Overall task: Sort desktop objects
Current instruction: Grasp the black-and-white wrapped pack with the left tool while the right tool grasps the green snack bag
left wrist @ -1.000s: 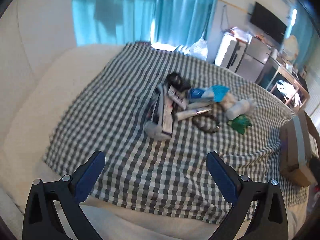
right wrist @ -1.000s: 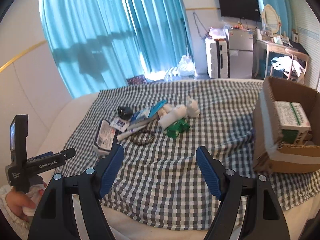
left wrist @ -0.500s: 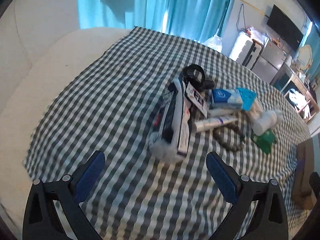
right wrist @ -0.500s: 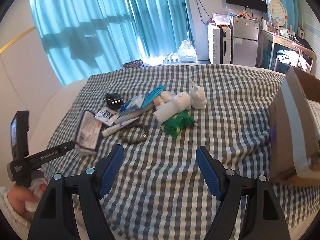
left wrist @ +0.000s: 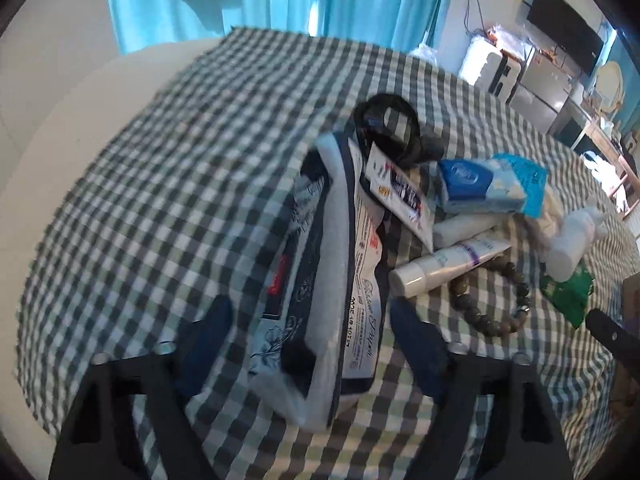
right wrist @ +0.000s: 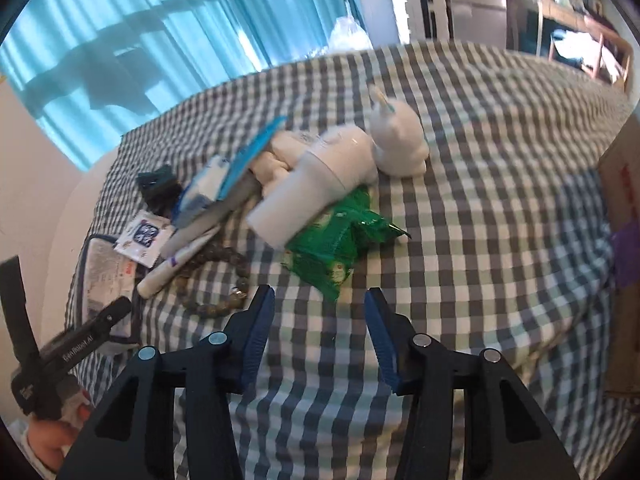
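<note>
A pile of small objects lies on a checked cloth [left wrist: 168,184]. My left gripper [left wrist: 316,332] is open, its fingers on either side of the near end of a white and navy tissue pack [left wrist: 332,280], which also shows in the right wrist view [right wrist: 104,276]. Behind it lie a sachet [left wrist: 396,192], a blue wipes pack [left wrist: 480,184], a white tube [left wrist: 444,264], a bead bracelet [left wrist: 492,296] and a black strap [left wrist: 388,128]. My right gripper [right wrist: 320,312] is open and empty, just short of a green packet [right wrist: 340,244] under a white bottle [right wrist: 316,188].
A white figurine [right wrist: 400,140] stands behind the bottle. A cardboard box [right wrist: 624,256] sits at the right edge of the cloth. The left gripper's body [right wrist: 68,348] shows at the lower left of the right wrist view. Blue curtains [right wrist: 160,40] hang behind the bed.
Both grippers have moved forward and down toward the pile. The left one now straddles the tissue pack; the right one has come close to the green packet. Both stay open.
</note>
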Demonstrator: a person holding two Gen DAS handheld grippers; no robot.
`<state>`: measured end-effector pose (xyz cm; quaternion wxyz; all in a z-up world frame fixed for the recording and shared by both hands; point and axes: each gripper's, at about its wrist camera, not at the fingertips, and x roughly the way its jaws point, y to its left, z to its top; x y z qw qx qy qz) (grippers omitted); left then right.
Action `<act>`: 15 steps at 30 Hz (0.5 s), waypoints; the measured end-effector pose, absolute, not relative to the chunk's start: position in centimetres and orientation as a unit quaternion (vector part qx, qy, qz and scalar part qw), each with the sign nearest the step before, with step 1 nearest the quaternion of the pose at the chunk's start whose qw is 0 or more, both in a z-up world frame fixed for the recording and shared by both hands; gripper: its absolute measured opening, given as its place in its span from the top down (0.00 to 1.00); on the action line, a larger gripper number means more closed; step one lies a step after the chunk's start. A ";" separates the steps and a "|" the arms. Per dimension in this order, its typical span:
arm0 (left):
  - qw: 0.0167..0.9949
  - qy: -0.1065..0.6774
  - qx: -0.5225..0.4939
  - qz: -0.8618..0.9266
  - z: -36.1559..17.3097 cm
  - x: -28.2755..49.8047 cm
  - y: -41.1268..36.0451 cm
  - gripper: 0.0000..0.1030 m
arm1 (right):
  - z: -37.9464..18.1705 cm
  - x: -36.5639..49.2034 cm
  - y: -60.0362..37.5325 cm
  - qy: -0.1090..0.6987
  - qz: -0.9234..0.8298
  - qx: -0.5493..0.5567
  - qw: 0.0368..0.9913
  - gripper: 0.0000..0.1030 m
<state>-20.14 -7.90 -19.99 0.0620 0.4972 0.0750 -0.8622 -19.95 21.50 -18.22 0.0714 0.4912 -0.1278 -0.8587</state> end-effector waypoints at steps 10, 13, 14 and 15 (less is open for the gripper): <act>0.032 0.068 0.489 -0.869 -20.2 -19.9 -7.1 0.76 | -20.4 -23.5 22.0 -0.185 -0.832 0.516 0.080 0.70; 0.028 0.073 0.486 -0.870 -19.2 -19.3 -7.2 0.78 | -20.7 -23.7 21.8 -0.180 -0.826 0.528 0.077 0.82; 0.028 0.073 0.484 -0.872 -18.9 -19.1 -7.3 0.78 | -20.6 -23.3 21.7 -0.176 -0.827 0.529 0.079 0.83; 0.027 0.073 0.479 -0.874 -18.3 -18.6 -7.4 0.78 | -20.3 -22.8 21.6 -0.169 -0.829 0.528 0.076 0.83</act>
